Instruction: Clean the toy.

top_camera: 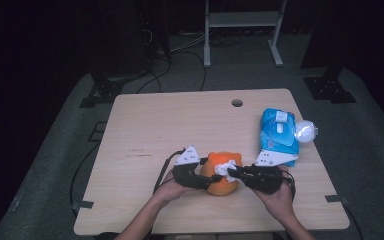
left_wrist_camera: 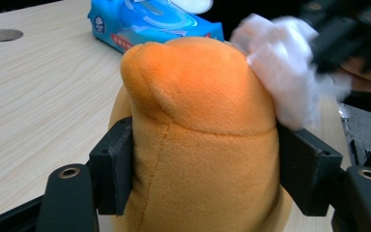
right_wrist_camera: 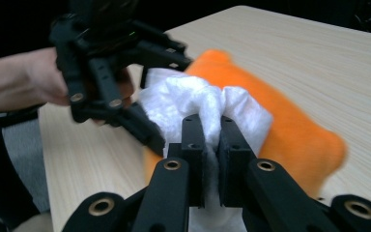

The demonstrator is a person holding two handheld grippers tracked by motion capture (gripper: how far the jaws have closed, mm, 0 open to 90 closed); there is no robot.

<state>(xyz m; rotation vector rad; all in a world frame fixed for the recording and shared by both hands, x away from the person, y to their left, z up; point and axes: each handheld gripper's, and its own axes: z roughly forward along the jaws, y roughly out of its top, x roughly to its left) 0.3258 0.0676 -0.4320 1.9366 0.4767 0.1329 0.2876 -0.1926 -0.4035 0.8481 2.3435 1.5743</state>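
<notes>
Blue wipes pack (top_camera: 278,136) lid open; wipe (right_wrist_camera: 200,104) on orange plush (left_wrist_camera: 200,140).

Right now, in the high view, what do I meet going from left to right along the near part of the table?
left claw → orange plush toy → white wipe → right claw → blue wipes pack

The orange plush toy (left_wrist_camera: 198,140) runs off the left gripper view's bottom edge.
</notes>
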